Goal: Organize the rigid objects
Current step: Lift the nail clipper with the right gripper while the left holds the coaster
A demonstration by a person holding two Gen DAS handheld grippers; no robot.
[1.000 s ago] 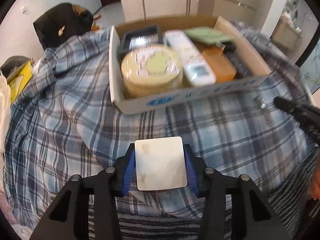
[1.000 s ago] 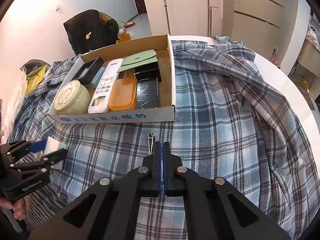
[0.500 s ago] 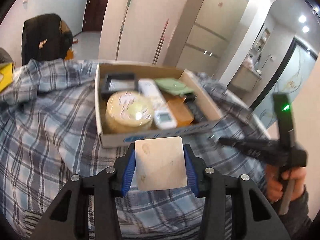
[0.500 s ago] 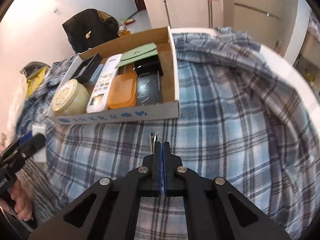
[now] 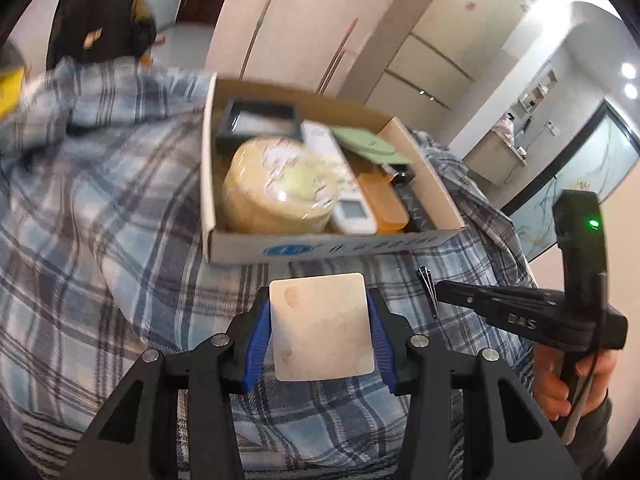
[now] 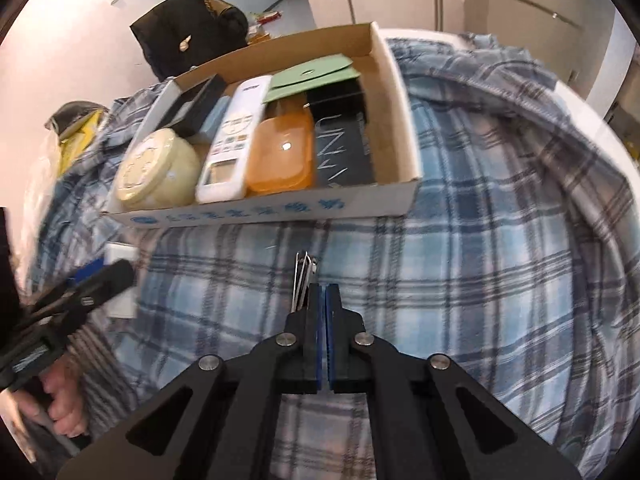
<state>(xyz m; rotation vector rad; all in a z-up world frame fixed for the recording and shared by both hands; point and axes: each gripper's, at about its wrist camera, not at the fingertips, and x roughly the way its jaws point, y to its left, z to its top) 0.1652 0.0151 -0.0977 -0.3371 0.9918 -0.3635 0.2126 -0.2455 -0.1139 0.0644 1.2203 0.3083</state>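
Two items are held above the plaid cloth (image 6: pixel 460 280), just short of the cardboard box (image 5: pixel 332 246): a white square tile (image 5: pixel 320 326) clamped flat in the left gripper (image 5: pixel 320 332), and metal nail clippers (image 6: pixel 302 280) pinched in the nearly closed right gripper (image 6: pixel 323 300). Carrying is judged under way; free space among the packed contents must be found next.

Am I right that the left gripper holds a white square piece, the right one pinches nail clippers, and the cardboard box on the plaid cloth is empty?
Not quite: the cardboard box is not empty. The right wrist view shows a round cream tin, a white remote, an orange case and more inside. The left gripper does hold the white square piece, and the right gripper pinches the nail clippers.
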